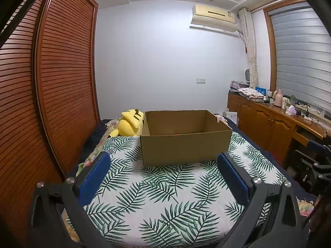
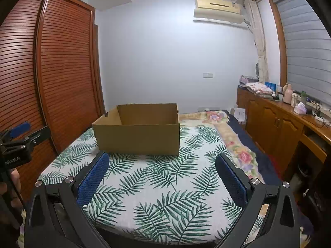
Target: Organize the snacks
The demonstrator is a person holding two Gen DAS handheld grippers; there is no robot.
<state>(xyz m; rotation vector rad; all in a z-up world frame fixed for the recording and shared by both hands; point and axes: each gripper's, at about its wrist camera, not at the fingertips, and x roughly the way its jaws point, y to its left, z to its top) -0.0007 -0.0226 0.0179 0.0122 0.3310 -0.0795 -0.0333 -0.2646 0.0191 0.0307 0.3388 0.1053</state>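
An open brown cardboard box (image 1: 184, 144) stands on a leaf-print cloth (image 1: 161, 196) on the bed; it also shows in the right wrist view (image 2: 137, 138). Its inside floor is hidden; no snacks are in view. My left gripper (image 1: 163, 161) is open and empty, held above the cloth in front of the box. My right gripper (image 2: 162, 160) is open and empty, also in front of the box. The left gripper shows at the left edge of the right wrist view (image 2: 19, 131).
A yellow plush toy (image 1: 130, 124) lies behind the box at left. A louvred wooden wardrobe (image 1: 51, 82) runs along the left. A wooden cabinet (image 1: 273, 122) with clutter stands at right. A floral quilt (image 2: 231, 136) lies right of the cloth.
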